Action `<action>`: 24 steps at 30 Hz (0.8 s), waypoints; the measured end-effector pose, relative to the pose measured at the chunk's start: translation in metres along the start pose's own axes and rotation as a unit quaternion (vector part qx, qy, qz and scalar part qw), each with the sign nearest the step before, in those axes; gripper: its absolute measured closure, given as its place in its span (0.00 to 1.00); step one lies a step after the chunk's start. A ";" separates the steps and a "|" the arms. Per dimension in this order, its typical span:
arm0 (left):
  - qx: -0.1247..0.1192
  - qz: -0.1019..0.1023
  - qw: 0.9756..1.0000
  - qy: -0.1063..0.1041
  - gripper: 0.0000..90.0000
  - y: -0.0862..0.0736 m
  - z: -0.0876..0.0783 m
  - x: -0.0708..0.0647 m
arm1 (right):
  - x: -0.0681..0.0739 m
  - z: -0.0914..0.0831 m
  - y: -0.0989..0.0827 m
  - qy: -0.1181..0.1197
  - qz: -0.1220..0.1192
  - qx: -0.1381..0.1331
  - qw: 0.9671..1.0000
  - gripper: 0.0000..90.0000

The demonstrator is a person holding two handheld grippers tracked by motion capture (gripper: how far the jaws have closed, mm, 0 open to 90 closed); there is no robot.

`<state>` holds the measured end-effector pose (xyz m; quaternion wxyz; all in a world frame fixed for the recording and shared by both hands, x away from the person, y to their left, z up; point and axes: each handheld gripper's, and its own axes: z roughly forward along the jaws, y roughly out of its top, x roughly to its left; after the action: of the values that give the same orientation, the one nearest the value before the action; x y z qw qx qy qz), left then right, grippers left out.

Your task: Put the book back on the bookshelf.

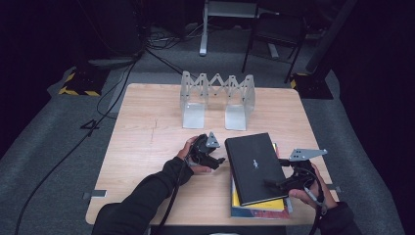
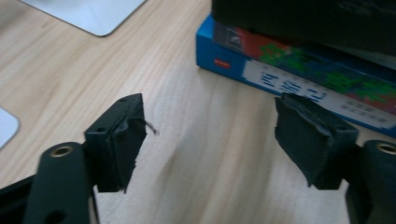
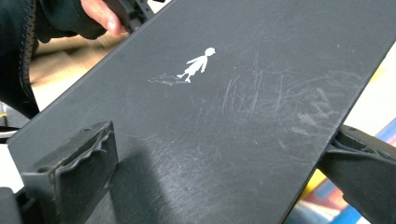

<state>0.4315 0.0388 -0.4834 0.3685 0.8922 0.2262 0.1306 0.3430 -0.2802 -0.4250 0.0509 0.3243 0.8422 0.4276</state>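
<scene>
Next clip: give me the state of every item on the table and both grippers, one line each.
Black book: closed, lying on top of the stack, one edge between the right gripper's fingers.
Blue book: closed, flat on the table, under the black one.
Metal rack: upright, expanded, nothing in it.
Left gripper: open, nothing between the fingers.
Right gripper: fingers set above and below the black book.
</scene>
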 end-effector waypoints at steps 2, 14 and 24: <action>-0.012 -0.013 1.000 -0.004 0.30 0.001 0.000 0.003 | 0.001 0.003 0.002 0.004 -0.004 0.001 1.000 0.00; -0.022 -0.042 0.999 -0.002 0.33 0.008 0.012 0.014 | 0.003 0.008 0.009 0.002 -0.029 0.000 1.000 0.00; -0.067 -0.058 0.996 -0.013 0.47 0.013 0.013 0.024 | 0.004 0.008 0.010 -0.019 -0.042 -0.022 0.999 0.00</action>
<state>0.4616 0.0350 -0.4815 0.4374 0.8525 0.2633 0.1123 0.3476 -0.2680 -0.4212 0.0919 0.2952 0.8447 0.4369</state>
